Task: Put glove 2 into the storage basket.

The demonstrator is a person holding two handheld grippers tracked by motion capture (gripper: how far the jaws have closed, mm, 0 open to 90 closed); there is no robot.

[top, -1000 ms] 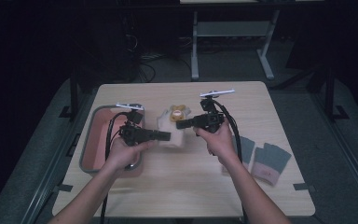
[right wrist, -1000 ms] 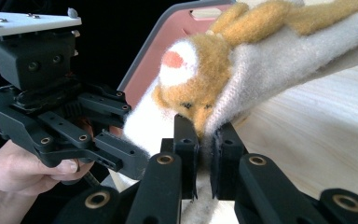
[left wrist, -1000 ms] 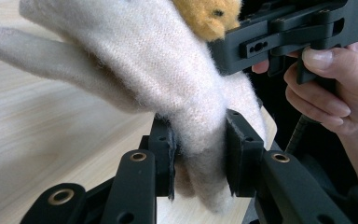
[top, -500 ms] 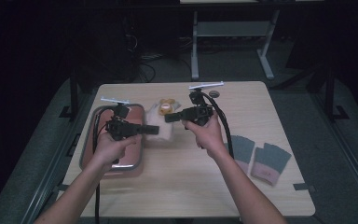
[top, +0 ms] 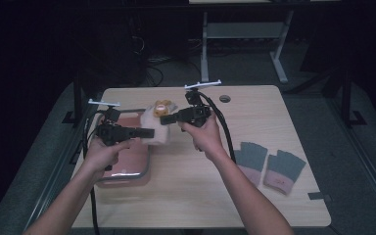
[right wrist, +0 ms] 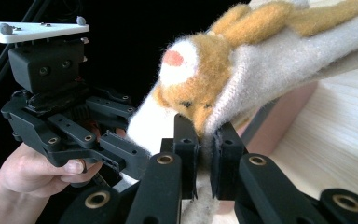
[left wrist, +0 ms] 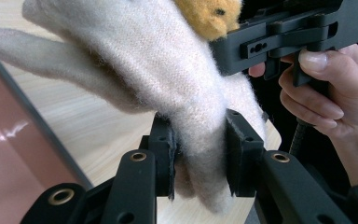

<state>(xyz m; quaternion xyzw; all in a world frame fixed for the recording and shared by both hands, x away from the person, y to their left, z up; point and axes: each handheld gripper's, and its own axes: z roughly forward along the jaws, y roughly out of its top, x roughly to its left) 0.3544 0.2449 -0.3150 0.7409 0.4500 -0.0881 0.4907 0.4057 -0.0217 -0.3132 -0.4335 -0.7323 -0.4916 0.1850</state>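
High view showed one cream woolly mitten with an orange animal face [top: 157, 122], pinched shut by both the left gripper [top: 147, 132] and the right gripper [top: 165, 119]. One pink metal tray [top: 127, 169] lay below; two grey fingerless gloves [top: 269, 164] sat well apart.

Cream glove [left wrist: 168, 79] showing an orange animal patch [right wrist: 200, 88]; pink tray [top: 127, 169]; grey gloves [top: 267, 164] showing pink cuffs; black grippers [top: 149, 132].

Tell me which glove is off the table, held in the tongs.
The cream glove with the orange animal, clamped by both tongs; the two grey gloves lie flat at the table's right.
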